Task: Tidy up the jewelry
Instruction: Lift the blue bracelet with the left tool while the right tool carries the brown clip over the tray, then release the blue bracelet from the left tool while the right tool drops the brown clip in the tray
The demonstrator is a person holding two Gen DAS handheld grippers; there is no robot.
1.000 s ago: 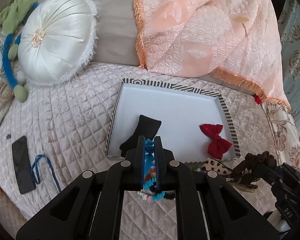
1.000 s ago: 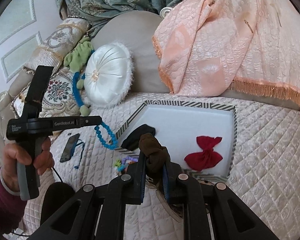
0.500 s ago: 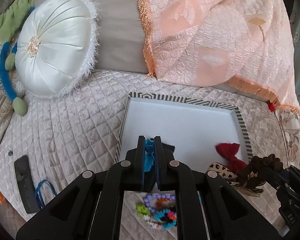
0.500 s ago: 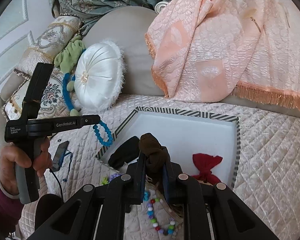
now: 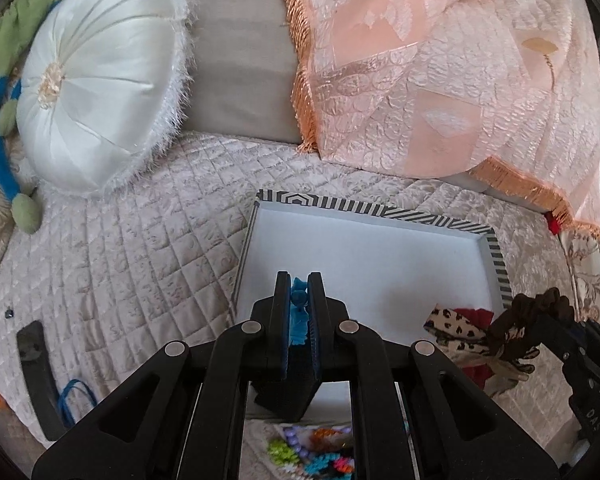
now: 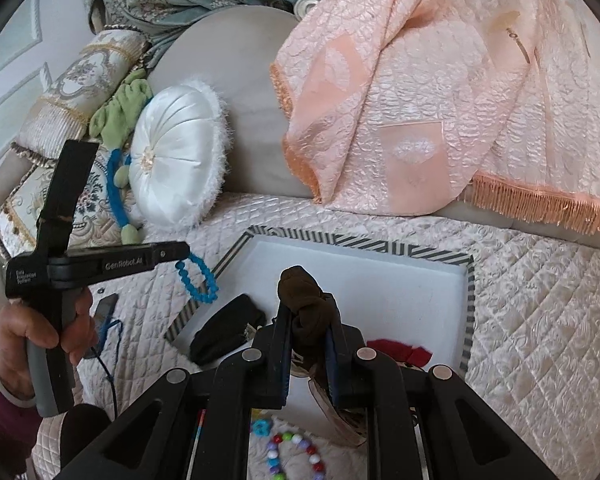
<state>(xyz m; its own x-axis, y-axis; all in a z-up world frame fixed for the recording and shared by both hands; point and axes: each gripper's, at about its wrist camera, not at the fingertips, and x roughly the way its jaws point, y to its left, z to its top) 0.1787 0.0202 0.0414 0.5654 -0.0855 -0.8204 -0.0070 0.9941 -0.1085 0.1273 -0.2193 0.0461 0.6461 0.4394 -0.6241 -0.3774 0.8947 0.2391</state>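
On a quilted sofa, the tray (image 6: 470, 280) lies at 12 o'clock. Left fingers (image 5: 299, 306) clamp blue beads (image 6: 198, 282) above its rim; right fingers (image 6: 306, 324) clamp a brown scrunchie (image 6: 300, 290). Released early, the beads could land outside.

My left gripper (image 5: 299, 308) hides most of the blue beads (image 5: 299, 312) and the tray's (image 5: 380, 216) near edge. The red bow (image 6: 400, 350) shows only partly behind my right gripper (image 6: 308, 316). The bead string (image 6: 296, 450) runs off the bottom edge.
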